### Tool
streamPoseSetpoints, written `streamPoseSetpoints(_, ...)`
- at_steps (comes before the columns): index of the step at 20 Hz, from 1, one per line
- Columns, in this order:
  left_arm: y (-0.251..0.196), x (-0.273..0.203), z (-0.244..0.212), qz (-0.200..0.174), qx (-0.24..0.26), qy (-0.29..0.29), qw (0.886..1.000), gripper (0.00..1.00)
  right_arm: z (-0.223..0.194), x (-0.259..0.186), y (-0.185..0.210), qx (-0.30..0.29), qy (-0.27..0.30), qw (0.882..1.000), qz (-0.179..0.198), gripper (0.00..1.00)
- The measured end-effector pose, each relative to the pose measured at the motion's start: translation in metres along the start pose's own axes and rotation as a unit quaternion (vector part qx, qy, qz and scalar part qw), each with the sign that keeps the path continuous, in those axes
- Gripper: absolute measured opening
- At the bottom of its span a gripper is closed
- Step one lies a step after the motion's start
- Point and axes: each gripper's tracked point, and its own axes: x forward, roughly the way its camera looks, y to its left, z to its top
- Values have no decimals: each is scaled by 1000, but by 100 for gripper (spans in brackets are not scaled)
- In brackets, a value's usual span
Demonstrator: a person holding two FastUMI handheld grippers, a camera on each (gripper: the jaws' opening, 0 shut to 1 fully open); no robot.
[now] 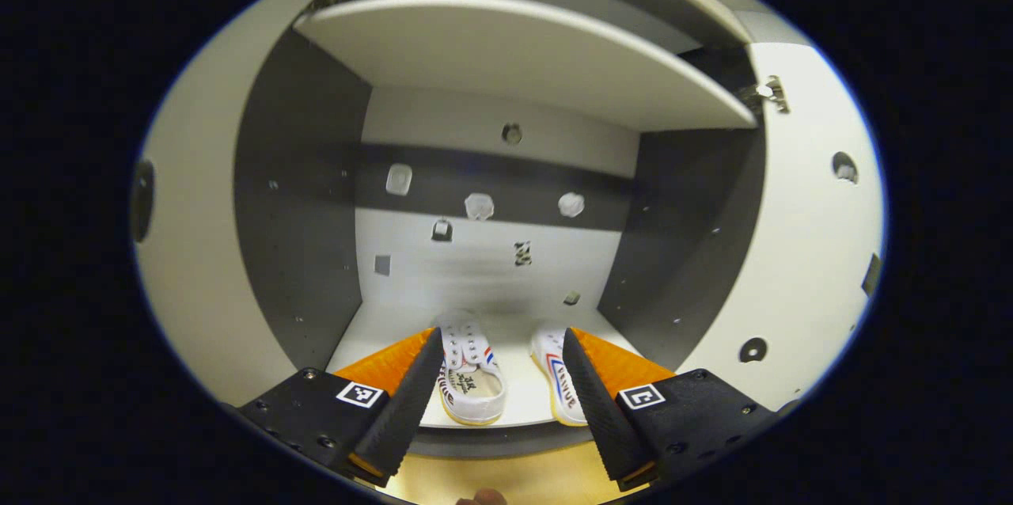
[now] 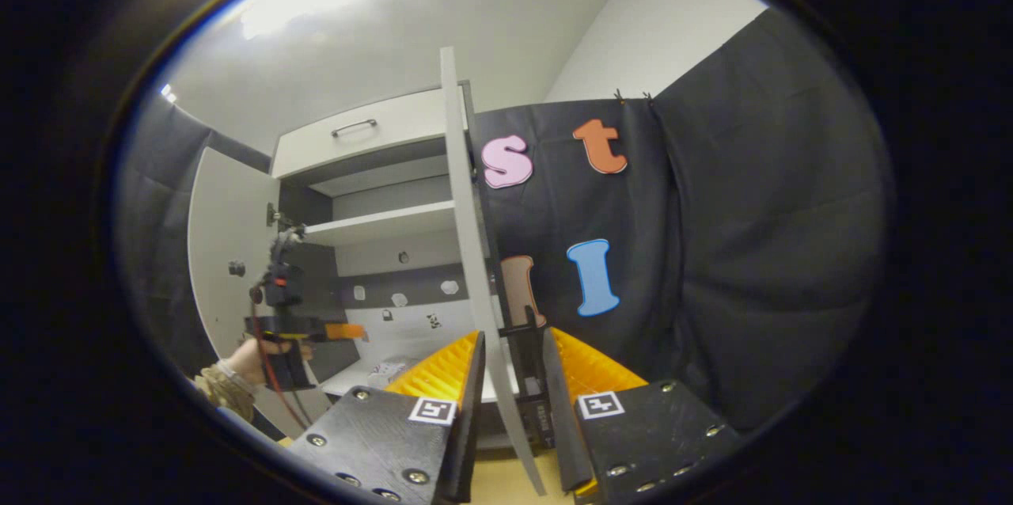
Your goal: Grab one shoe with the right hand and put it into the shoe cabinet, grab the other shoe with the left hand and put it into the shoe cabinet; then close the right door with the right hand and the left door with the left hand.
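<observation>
Shoes: two white canvas shoes, the left shoe (image 1: 471,378) and the right shoe (image 1: 558,378), lie side by side on the bottom shelf (image 1: 522,402) of the shoe cabinet (image 1: 198,252), low in the centre of the left gripper view.

Left hand-held gripper (image 1: 498,394): fingers spread wide and holding nothing; it sits at the bottom of the frame, in front of the open cabinet, the shoes showing between its fingers but farther in.

Right hand-held gripper (image 2: 510,410): fingers a little apart, one on either side of the edge of the right door (image 2: 467,252), which runs up the centre of the right gripper view. I cannot tell whether the pads touch the panel.

Left door (image 2: 221,252): stands open at the left of the right gripper view, with the other hand-held gripper and the hand (image 2: 257,358) holding it just in front.

Stage: judging by this, both shoes are stowed and the doors remain, right one first.

Handling: the door looks like a thin, stiff, smooth board on hinges, light to swing. Best taken at its free edge, mid-height, far from the hinges; a smooth face may slip, so a steady push on the panel would serve as well as a pinch.

Risk: closing too fast could slam it.
</observation>
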Motion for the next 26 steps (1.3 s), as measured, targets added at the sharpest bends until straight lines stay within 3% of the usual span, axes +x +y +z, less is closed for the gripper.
streamPoseSetpoints(3,-14,-43,22,-3,5,-35,999,92,-2,8,-14,-2,10,1000,12,32)
streamPoseSetpoints(5,-17,-67,31,3,11,-48,999,92,-5,13,-19,-7,14,1000,18,46)
streamPoseSetpoints(7,-21,-90,37,6,10,-59,998,92,-5,24,-21,-10,18,999,34,45)
streamPoseSetpoints(10,-19,-115,36,17,11,-58,998,92,-11,36,-24,-14,22,998,50,77)
streamPoseSetpoints(11,-19,-122,36,21,13,-58,998,92,-12,39,-27,-17,23,998,52,78)
streamPoseSetpoints(13,-16,-131,34,30,15,-59,998,92,-16,45,-29,-21,30,998,61,93)
streamPoseSetpoints(20,-2,-155,36,62,15,-65,996,92,-26,54,-15,-28,53,992,113,93)
streamPoseSetpoints(26,7,-174,47,72,11,-87,994,92,-35,57,26,-30,70,983,170,93)
